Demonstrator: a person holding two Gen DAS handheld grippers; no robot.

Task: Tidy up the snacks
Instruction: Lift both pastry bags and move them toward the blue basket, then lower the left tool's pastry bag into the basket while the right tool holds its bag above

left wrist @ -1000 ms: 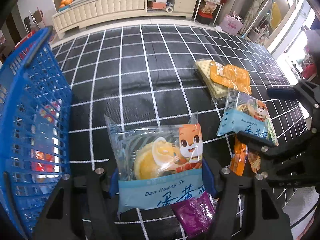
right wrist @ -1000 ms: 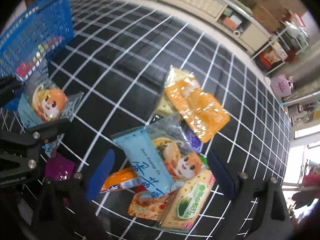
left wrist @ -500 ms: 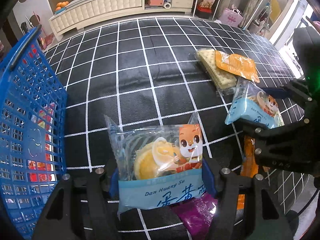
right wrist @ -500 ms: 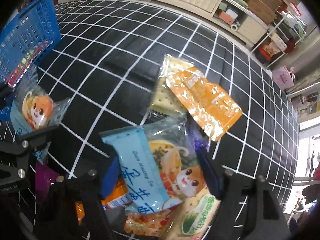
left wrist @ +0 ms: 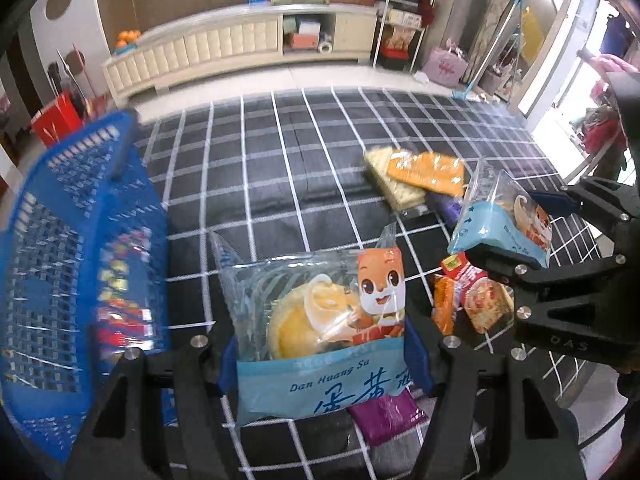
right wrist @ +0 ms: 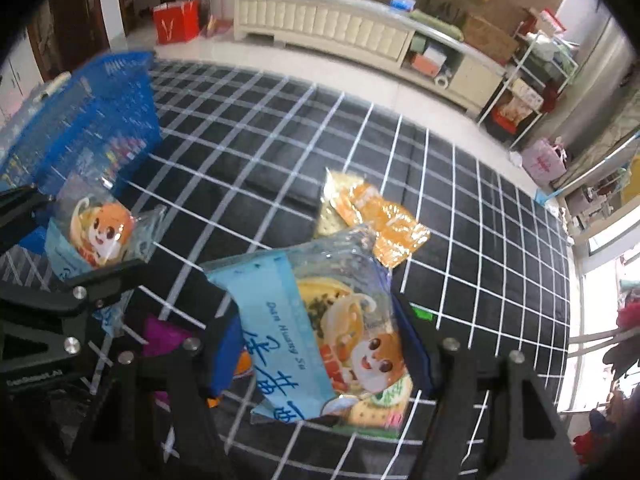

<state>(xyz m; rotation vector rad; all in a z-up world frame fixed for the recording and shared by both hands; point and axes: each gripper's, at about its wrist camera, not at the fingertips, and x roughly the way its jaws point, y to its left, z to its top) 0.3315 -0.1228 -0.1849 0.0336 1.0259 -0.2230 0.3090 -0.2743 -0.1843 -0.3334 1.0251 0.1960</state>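
Note:
My left gripper (left wrist: 322, 356) is shut on a clear and light-blue pastry pack (left wrist: 320, 304) with a cartoon squirrel, held above the checked mat. My right gripper (right wrist: 324, 344) has a second squirrel pastry pack (right wrist: 320, 320) between its blue pads, which press on it while the jaws are closing. That pack hangs clear of the mat. Each gripper shows in the other's view: the right one (left wrist: 520, 228) and the left one (right wrist: 68, 240). A blue mesh basket (left wrist: 80, 240) with small colourful snacks inside stands on the left.
An orange packet (left wrist: 428, 168) lies on a cracker pack (left wrist: 394, 184) mid-mat. Red and orange snack packets (left wrist: 472, 292) and a purple packet (left wrist: 384, 412) lie under the grippers. The black mat with white lines (left wrist: 300, 160) ends before a cream cabinet (left wrist: 240, 52).
Both grippers have risen with their packs. The right jaws went from wide open around the pack to pressing on it, and it came up off the snack pile.

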